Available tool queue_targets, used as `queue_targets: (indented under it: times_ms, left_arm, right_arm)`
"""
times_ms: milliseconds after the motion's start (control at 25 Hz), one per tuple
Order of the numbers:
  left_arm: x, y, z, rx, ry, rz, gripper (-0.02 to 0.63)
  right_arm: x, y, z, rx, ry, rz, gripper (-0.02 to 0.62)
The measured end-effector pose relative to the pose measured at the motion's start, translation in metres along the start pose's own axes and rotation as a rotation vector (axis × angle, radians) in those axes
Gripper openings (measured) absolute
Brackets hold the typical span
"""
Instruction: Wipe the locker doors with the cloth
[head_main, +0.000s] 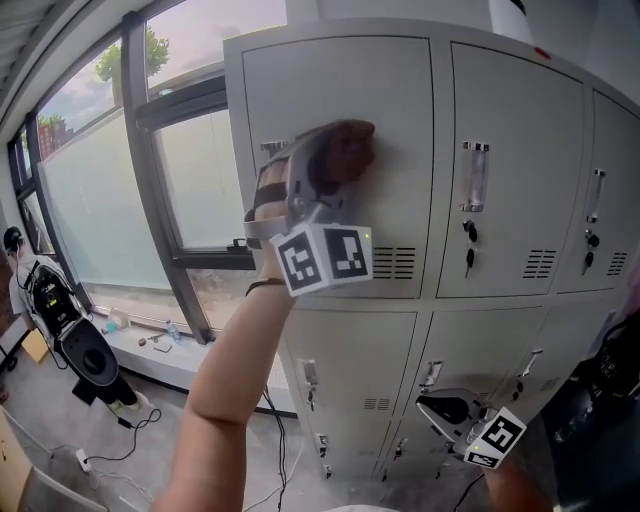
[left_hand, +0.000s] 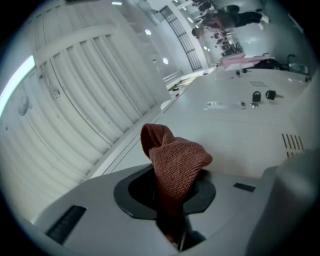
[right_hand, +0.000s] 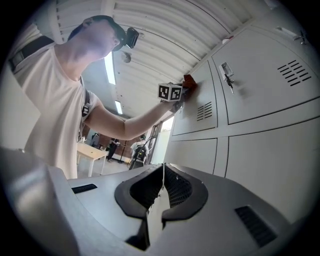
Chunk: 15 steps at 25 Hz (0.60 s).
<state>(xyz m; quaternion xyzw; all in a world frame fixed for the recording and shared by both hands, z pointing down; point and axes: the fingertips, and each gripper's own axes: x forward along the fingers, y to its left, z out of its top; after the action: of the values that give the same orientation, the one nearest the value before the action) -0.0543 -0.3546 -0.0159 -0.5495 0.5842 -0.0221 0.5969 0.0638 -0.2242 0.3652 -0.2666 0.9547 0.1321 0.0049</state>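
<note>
Grey lockers (head_main: 505, 150) beside window (head_main: 95, 180). Upper middle of frame: left tool (head_main: 328, 165) clamped on cloth (head_main: 350, 148), pressed to top door (head_main: 400, 100). Lower right: right tool (head_main: 448, 411), jaws together, empty.

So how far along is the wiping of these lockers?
Done: nothing shows as finished; the doors look alike. In hand: the left tool, shut on the red-brown cloth, presses it to the top-left locker door. Left: seemingly the neighbouring upper door and the lower doors. The right tool hangs low, shut and empty.
</note>
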Motion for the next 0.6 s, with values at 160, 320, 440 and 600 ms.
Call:
queue_targets:
  times_ms: [160, 320, 440, 600]
  left_arm:
    - [-0.008, 0.053, -0.052, -0.075, 0.109, 0.067, 0.067]
    - [-0.021, 0.084, -0.091, -0.112, 0.156, 0.154, 0.067]
    - [-0.028, 0.097, -0.109, -0.192, 0.152, 0.209, 0.067]
    - [-0.028, 0.098, -0.112, -0.313, 0.170, 0.201, 0.067]
  right_arm:
    - [0.012, 0.006, 0.001, -0.006, 0.001, 0.038, 0.018]
    - [0.022, 0.010, 0.002, -0.009, -0.017, 0.057, 0.018]
    - [0.027, 0.013, 0.007, -0.011, -0.036, 0.074, 0.018]
    - [0.030, 0.015, 0.012, -0.021, -0.044, 0.084, 0.018]
